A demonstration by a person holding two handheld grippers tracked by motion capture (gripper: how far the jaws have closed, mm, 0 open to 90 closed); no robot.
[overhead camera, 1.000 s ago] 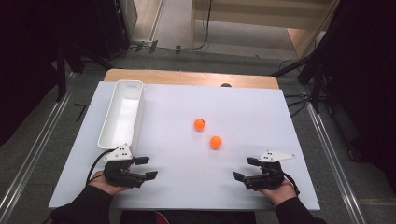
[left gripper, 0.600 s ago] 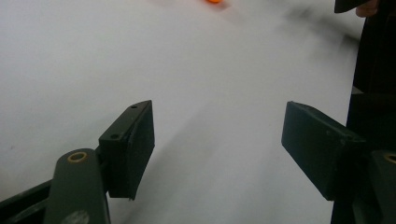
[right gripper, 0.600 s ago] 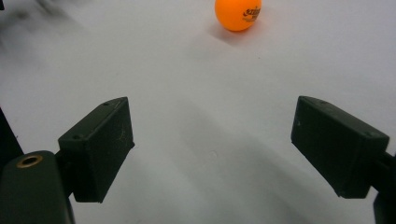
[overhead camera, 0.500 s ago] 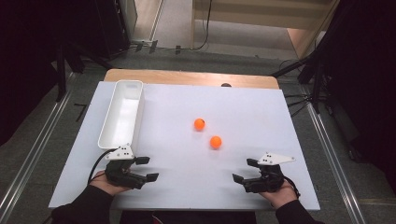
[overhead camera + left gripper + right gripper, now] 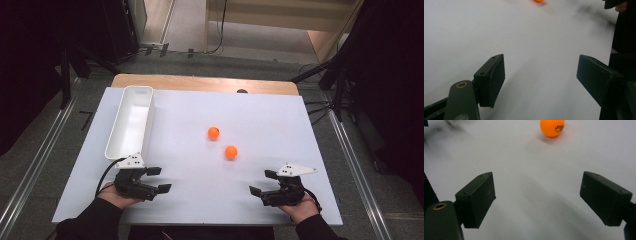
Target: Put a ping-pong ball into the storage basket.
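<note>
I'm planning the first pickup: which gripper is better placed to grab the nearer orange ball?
Probably the right gripper. Its open jaws face the nearer orange ball, with bare table between. The left gripper, also open, sits farther away, by the white bin.

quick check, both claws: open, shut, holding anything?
Left claw: open, holding nothing, above the white table.
Right claw: open, holding nothing, an orange ball ahead.
</note>
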